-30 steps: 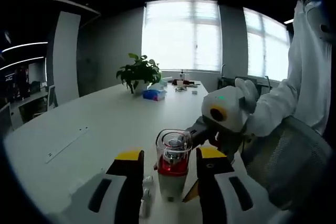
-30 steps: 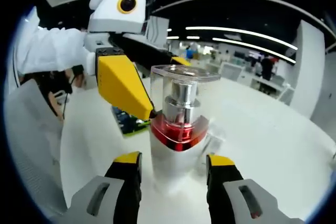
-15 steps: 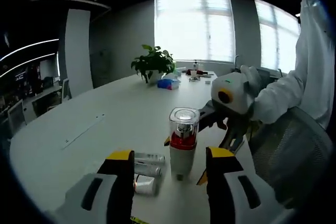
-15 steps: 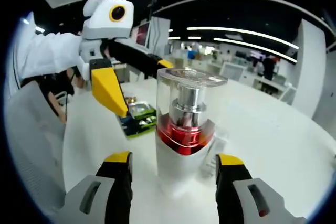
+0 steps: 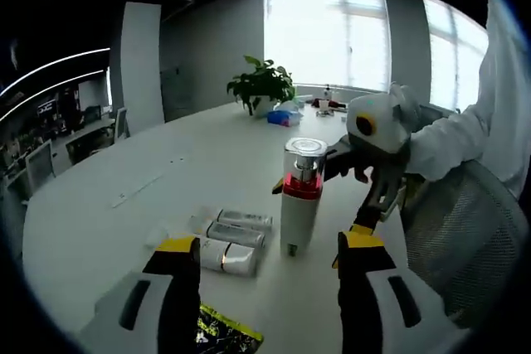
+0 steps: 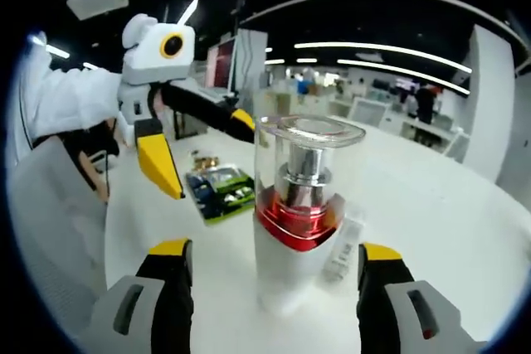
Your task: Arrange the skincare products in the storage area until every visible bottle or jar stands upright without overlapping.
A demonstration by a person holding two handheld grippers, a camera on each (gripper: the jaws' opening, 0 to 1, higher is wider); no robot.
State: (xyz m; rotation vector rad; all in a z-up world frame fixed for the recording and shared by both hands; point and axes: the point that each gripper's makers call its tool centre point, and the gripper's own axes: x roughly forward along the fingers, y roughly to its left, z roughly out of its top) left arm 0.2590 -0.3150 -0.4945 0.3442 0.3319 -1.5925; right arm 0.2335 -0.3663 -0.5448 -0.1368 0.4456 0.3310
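Note:
A white pump bottle (image 5: pixel 299 196) with a red collar and clear cap stands upright on the white table (image 5: pixel 108 205). It also rises close in the right gripper view, the bottle (image 6: pixel 301 217) between that view's jaws but untouched. My right gripper (image 6: pixel 272 267) is open around it. My left gripper (image 5: pixel 267 259) is open and back from the bottle; it appears as the left gripper (image 6: pixel 195 155) beyond the bottle on the left. The right gripper (image 5: pixel 365 196) reaches in behind the bottle. Several small white tubes (image 5: pixel 226 242) lie on their sides left of the bottle.
A green and black packet (image 6: pixel 217 188) lies flat on the table; its edge, the packet (image 5: pixel 220 333), shows between my left jaws. A potted plant (image 5: pixel 264 89) and small items stand far back. A mesh chair (image 5: pixel 452 238) is at the right. A person's white sleeve (image 5: pixel 465 143) holds the right gripper.
My left gripper has pulled back from the bottle, which now stands free and farther away; the lying tubes have come into sight. My right gripper's jaws have widened.

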